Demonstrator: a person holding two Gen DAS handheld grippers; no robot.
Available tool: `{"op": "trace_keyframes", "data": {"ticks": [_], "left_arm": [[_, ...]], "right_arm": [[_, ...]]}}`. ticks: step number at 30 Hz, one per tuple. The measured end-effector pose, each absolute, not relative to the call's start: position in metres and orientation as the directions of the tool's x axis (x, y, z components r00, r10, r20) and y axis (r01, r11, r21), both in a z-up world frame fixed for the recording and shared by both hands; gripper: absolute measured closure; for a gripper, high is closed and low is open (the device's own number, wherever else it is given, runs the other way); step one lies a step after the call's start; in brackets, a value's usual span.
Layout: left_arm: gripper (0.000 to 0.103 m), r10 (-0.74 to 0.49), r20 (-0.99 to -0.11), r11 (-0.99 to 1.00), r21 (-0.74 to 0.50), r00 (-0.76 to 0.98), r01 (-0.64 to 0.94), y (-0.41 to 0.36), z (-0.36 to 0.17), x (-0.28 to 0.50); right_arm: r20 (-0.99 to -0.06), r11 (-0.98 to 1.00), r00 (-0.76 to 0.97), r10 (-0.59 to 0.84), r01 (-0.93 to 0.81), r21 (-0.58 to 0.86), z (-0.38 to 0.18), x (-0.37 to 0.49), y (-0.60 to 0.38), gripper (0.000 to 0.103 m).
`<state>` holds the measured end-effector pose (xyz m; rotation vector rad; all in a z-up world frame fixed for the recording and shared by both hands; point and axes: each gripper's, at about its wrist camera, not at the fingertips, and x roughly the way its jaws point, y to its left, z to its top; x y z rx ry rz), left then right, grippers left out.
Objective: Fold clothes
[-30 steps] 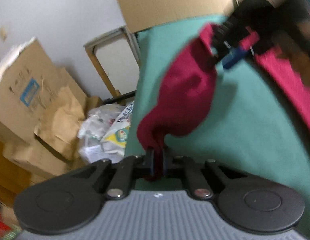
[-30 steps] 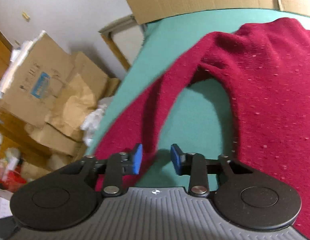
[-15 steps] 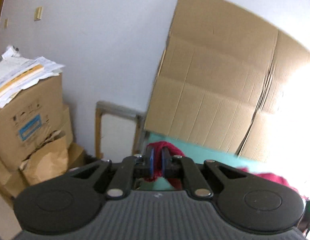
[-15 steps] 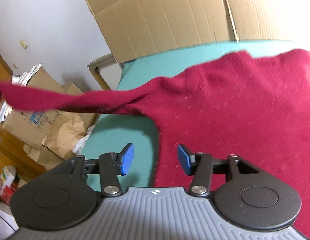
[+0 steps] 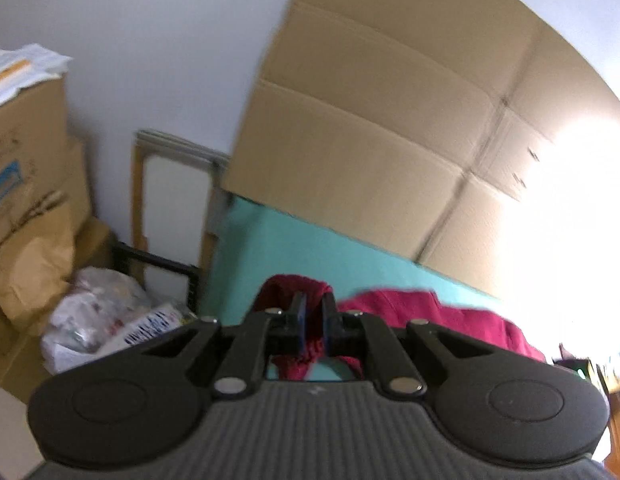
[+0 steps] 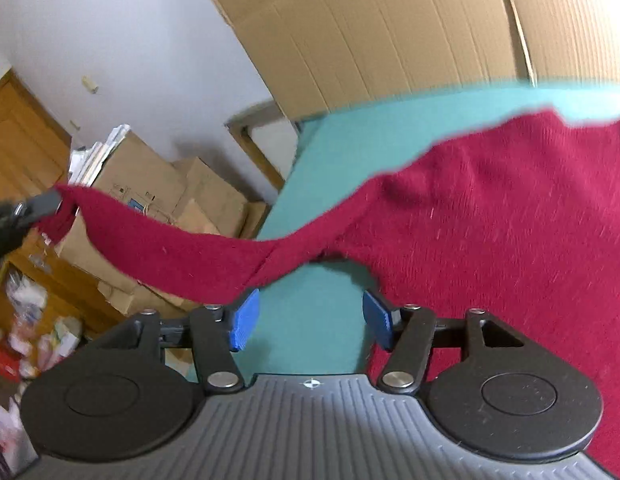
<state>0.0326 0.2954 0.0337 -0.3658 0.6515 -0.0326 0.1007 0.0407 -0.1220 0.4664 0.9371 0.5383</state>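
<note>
A dark red knitted sweater (image 6: 509, 220) lies spread on the teal table (image 6: 341, 144). One sleeve (image 6: 182, 248) is stretched out to the left, lifted off the table. My left gripper (image 5: 313, 320) is shut on the sleeve's cuff (image 5: 294, 288), and in the right wrist view that left gripper (image 6: 42, 204) shows at the far left edge holding the sleeve end. My right gripper (image 6: 310, 320) hovers over bare teal cloth below the armpit; its jaws are opening and nothing is between the blue pads (image 6: 244, 320).
A large flattened cardboard sheet (image 5: 389, 140) leans on the wall behind the table. Left of the table stand cardboard boxes (image 6: 150, 184), brown paper, plastic bags (image 5: 102, 320) and a wooden frame (image 5: 166, 192). The table's left edge runs close to the stretched sleeve.
My left gripper rose and drew the sleeve out to the left, off the table. My right gripper's jaws widened and it shifted toward the sweater's armpit.
</note>
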Motion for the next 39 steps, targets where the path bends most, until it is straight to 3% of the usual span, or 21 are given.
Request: {"op": "trace_keyframes", "data": {"ticks": [4, 8, 10, 12, 15, 20, 21, 22, 23, 24, 25, 29, 32, 39], "left_arm": [[0.099, -0.137, -0.592, 0.95, -0.306, 0.795, -0.065, 0.276, 0.023, 0.015], [0.099, -0.097, -0.618, 0.965, -0.251, 0.78, -0.079, 0.272, 0.01, 0.012], [0.099, -0.09, -0.619, 0.971, -0.228, 0.78, -0.069, 0.27, 0.009, 0.012], [0.099, -0.098, -0.614, 0.974, -0.219, 0.783, -0.05, 0.267, 0.01, 0.012], [0.098, -0.13, -0.602, 0.974, -0.227, 0.788, -0.013, 0.262, 0.016, 0.01], [0.098, -0.155, -0.587, 0.974, -0.224, 0.795, 0.025, 0.257, 0.025, 0.002], [0.097, -0.159, -0.582, 0.974, -0.224, 0.798, 0.031, 0.257, 0.026, -0.001], [0.095, -0.157, -0.577, 0.975, -0.22, 0.802, 0.033, 0.258, 0.027, -0.003], [0.09, -0.149, -0.571, 0.977, -0.211, 0.807, 0.031, 0.26, 0.028, -0.006], [0.075, -0.13, -0.565, 0.98, -0.195, 0.815, 0.021, 0.263, 0.028, -0.009], [0.07, -0.109, -0.558, 0.984, -0.179, 0.823, 0.008, 0.267, 0.027, -0.013], [0.07, -0.014, -0.574, 0.997, -0.075, 0.819, -0.036, 0.28, 0.01, -0.022], [0.07, -0.016, -0.637, 1.0, -0.019, 0.771, 0.006, 0.278, -0.017, -0.021], [0.07, -0.181, -0.74, 0.981, -0.095, 0.648, 0.166, 0.229, -0.071, 0.005]], "right_arm": [[-0.627, 0.717, 0.422, 0.654, -0.082, 0.693, -0.145, 0.101, 0.049, 0.044], [-0.659, 0.829, 0.503, 0.559, -0.316, 0.462, -0.119, 0.063, 0.075, 0.043], [-0.65, 0.805, 0.477, 0.592, -0.395, 0.443, -0.111, 0.046, 0.087, 0.044], [-0.619, 0.812, 0.535, 0.575, -0.464, 0.354, -0.099, 0.027, 0.104, 0.04], [-0.535, 0.803, 0.62, 0.574, -0.553, 0.221, -0.088, 0.011, 0.137, 0.026], [-0.452, 0.823, 0.707, 0.544, -0.554, 0.126, -0.094, 0.017, 0.175, 0.027], [-0.462, 0.83, 0.707, 0.536, -0.541, 0.137, -0.097, 0.023, 0.175, 0.037], [-0.487, 0.832, 0.69, 0.536, -0.528, 0.167, -0.101, 0.03, 0.172, 0.078], [-0.511, 0.835, 0.67, 0.537, -0.51, 0.208, -0.104, 0.039, 0.167, 0.099], [-0.525, 0.838, 0.658, 0.539, -0.48, 0.259, -0.106, 0.05, 0.158, 0.096], [-0.521, 0.848, 0.67, 0.528, -0.446, 0.285, -0.105, 0.056, 0.146, 0.096], [-0.488, 0.881, 0.734, 0.472, -0.382, 0.278, -0.087, 0.065, 0.089, 0.096], [-0.478, 0.905, 0.769, 0.425, -0.358, 0.229, -0.072, 0.064, 0.048, 0.096], [-0.375, 0.954, 0.881, 0.29, -0.234, 0.187, -0.036, 0.069, -0.013, 0.096]]}}
